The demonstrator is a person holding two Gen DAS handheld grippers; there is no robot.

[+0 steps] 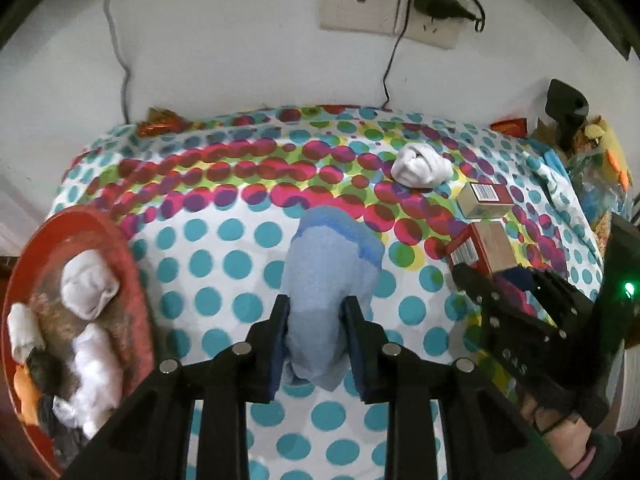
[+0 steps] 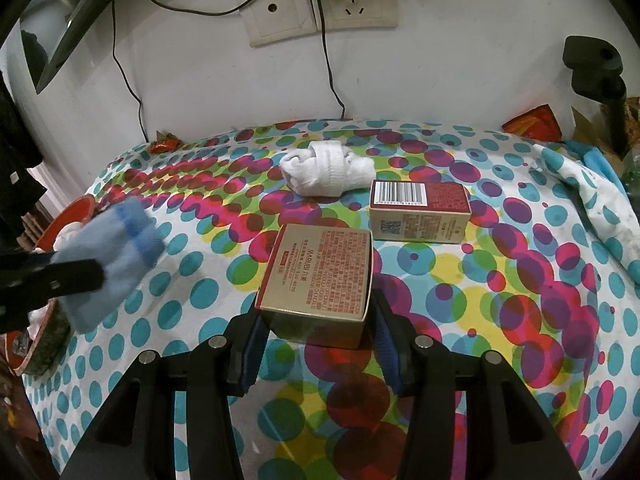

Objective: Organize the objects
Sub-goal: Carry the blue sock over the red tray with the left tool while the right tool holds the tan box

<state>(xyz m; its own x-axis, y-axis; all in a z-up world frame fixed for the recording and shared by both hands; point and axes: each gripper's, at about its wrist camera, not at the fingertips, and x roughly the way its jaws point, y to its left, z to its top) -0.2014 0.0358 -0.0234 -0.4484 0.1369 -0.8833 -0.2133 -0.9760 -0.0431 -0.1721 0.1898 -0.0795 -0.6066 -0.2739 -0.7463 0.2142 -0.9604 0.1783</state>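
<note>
My left gripper point(image 1: 316, 320) is shut on a rolled light-blue sock point(image 1: 332, 272) and holds it above the dotted tablecloth point(image 1: 224, 264). From the right wrist view the same blue sock point(image 2: 116, 248) hangs near a red bowl point(image 2: 76, 208). That red bowl point(image 1: 100, 220) at the left holds several white sock rolls point(image 1: 90, 280). One white sock roll point(image 2: 328, 172) lies loose near the back. My right gripper point(image 2: 318, 308) is shut on a gold and red box point(image 2: 320, 268). A second box point(image 2: 420, 212) with a barcode lies just behind it.
Wall sockets point(image 2: 320, 12) with plugs and hanging cables sit behind the table. A black stand point(image 2: 600, 76) and loose clutter point(image 1: 600, 160) crowd the right edge. Small red wrappers point(image 2: 164, 145) lie at the back by the wall.
</note>
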